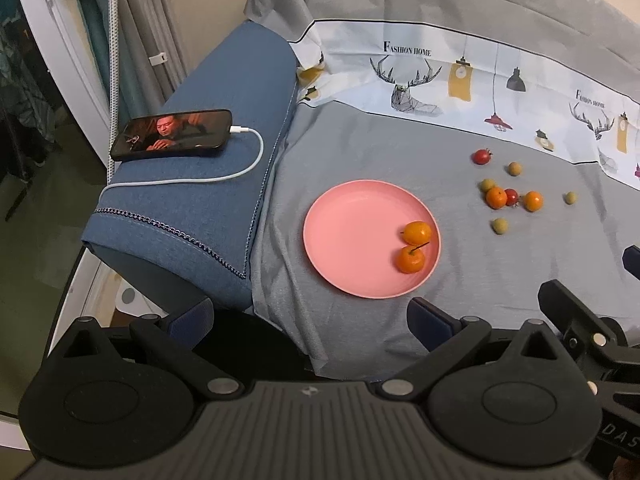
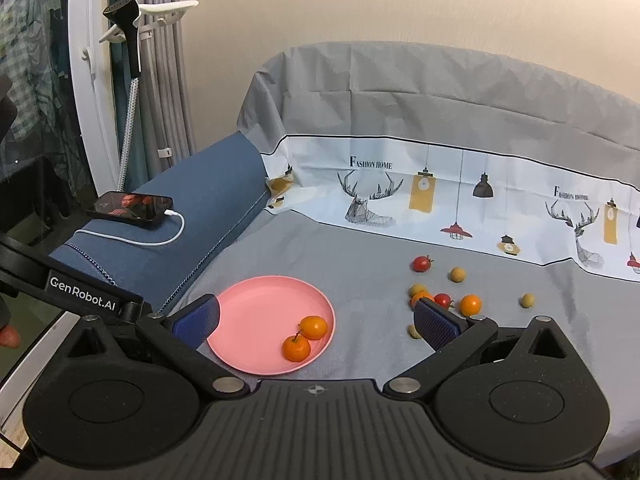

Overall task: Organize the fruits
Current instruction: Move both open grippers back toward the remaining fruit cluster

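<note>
A pink plate lies on the grey cloth and holds two small oranges. Right of the plate are several loose fruits: two oranges, two red tomatoes and several pale green-yellow round fruits. My left gripper is open and empty, hanging near the plate's front edge. My right gripper is open and empty above the plate's near side, its right finger covering part of the fruit cluster.
A blue sofa arm rises left of the plate, carrying a phone on a white charging cable. A printed cloth band runs along the back. A garment steamer stands far left.
</note>
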